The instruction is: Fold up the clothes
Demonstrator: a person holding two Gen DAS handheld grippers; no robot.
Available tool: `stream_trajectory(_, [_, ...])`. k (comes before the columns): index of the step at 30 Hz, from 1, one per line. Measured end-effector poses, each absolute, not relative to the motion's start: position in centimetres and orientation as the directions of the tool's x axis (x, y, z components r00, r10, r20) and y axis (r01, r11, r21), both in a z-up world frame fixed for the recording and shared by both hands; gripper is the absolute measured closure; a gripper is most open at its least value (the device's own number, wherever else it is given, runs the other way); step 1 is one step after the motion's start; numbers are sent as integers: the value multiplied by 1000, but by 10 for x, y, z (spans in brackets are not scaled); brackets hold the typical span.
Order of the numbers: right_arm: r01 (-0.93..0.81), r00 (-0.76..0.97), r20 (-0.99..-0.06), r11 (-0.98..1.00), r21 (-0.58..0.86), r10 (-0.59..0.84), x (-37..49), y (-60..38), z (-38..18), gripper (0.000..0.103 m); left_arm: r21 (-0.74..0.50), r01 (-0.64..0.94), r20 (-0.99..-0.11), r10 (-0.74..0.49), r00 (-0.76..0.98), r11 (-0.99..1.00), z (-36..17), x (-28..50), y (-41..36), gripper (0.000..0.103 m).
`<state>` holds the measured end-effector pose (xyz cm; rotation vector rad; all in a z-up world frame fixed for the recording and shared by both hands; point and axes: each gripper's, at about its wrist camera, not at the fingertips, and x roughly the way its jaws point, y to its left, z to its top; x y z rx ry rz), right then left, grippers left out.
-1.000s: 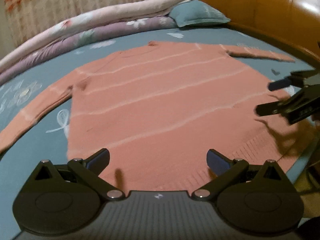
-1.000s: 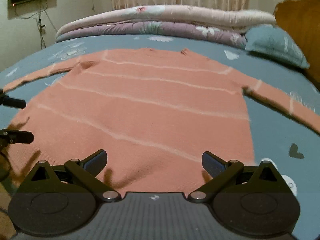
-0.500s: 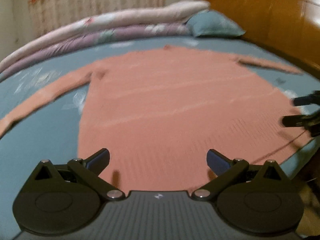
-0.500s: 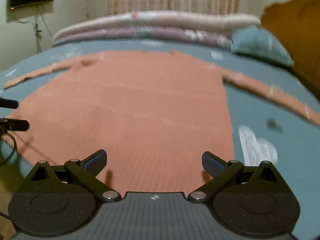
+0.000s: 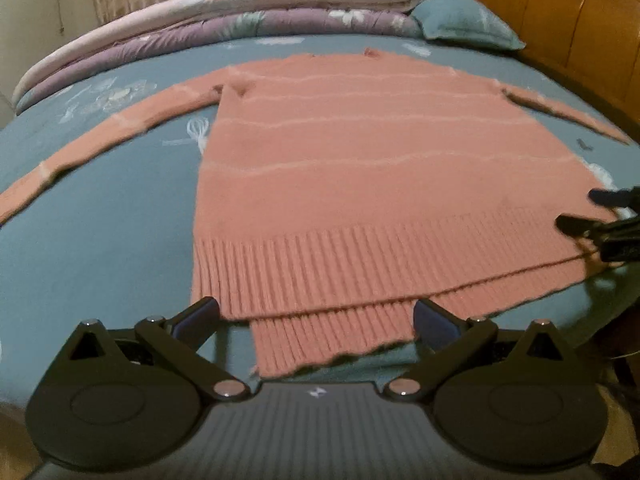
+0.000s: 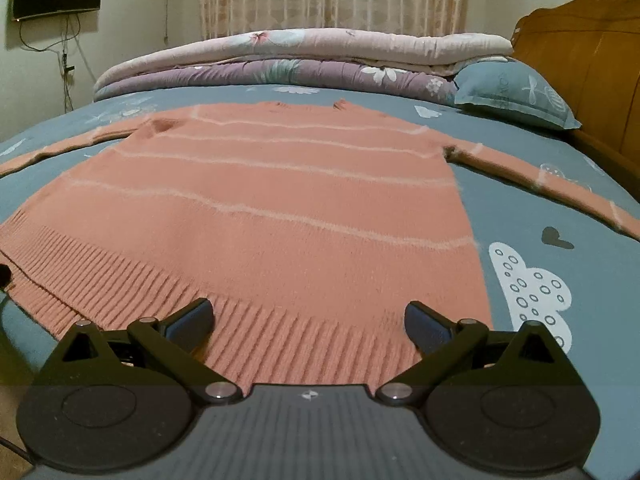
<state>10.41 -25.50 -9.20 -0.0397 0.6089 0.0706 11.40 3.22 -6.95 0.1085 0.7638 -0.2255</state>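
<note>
Right now the salmon-pink knitted sweater with thin pale stripes [image 5: 380, 168] lies flat on the blue-grey patterned bed sheet [image 5: 100, 240], ribbed hem [image 6: 240, 328] nearest both tools, neckline far away, so its long axis runs straight ahead of the jaws. The left gripper [image 5: 316, 320] hangs over the hem's left corner, jaws spread wide, nothing held. The right gripper [image 6: 308, 320] sits over the hem's right corner, jaws equally wide and empty. Each sleeve stretches out sideways; each gripper looks nearest its own hem corner, likely the next pinch.
</note>
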Motion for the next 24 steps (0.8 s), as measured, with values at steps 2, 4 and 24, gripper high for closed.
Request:
stream_trajectory(2, [-72, 822, -567, 997, -16, 50, 104, -255, -93, 0, 13, 255, -672, -181, 718, 967, -62, 124, 28, 0])
stream_trajectory(4, [-69, 827, -561, 998, -15, 48, 102, -254, -94, 0, 4, 272, -662, -201, 721, 962, -58, 140, 21, 0])
stream_trajectory(24, [-58, 845, -534, 998, -14, 42, 97, -253, -98, 0, -36, 219, -748, -171, 641, 975, -51, 119, 35, 1])
